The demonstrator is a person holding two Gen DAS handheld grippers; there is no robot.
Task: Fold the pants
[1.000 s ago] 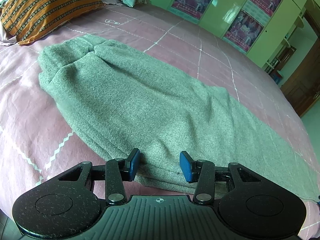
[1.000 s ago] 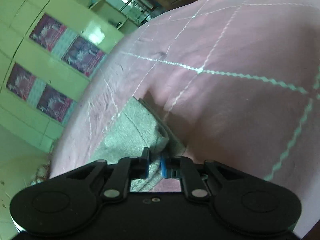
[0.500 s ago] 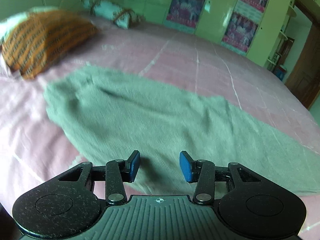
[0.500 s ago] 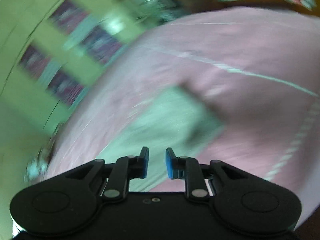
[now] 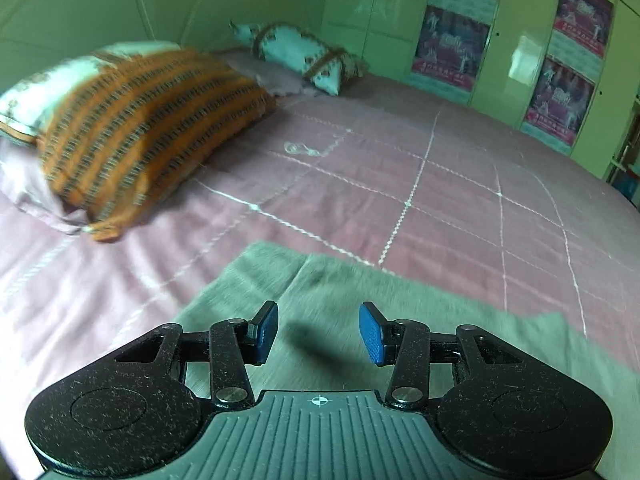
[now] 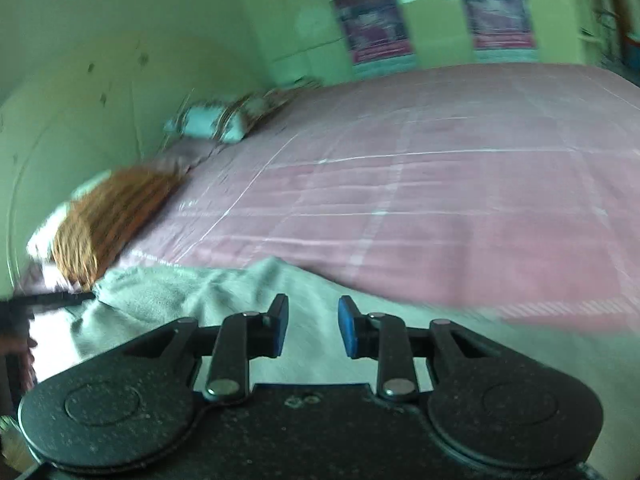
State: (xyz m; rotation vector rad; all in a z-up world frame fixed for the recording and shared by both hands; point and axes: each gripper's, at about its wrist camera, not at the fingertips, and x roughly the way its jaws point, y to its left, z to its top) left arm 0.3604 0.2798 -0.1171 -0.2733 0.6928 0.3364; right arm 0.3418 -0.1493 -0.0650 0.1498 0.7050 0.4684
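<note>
The grey knit pants (image 5: pixel 400 300) lie flat on the pink bedspread (image 5: pixel 440 184), close under both grippers. My left gripper (image 5: pixel 318 332) is open and empty just above the pants' near part. In the right wrist view the pants (image 6: pixel 168 296) spread across the bottom, rumpled at the left. My right gripper (image 6: pixel 313 326) is open and empty above them. Both views are motion-blurred.
An orange striped pillow (image 5: pixel 132 128) lies at the left of the bed, a white patterned bolster (image 5: pixel 304 56) at the back. Green wardrobe doors with posters (image 5: pixel 452 40) stand behind the bed. The pillow also shows in the right wrist view (image 6: pixel 104 216).
My right gripper has opened, let go of the pants' edge and swung round toward the pillows. My left gripper has tilted up, so less of the pants shows.
</note>
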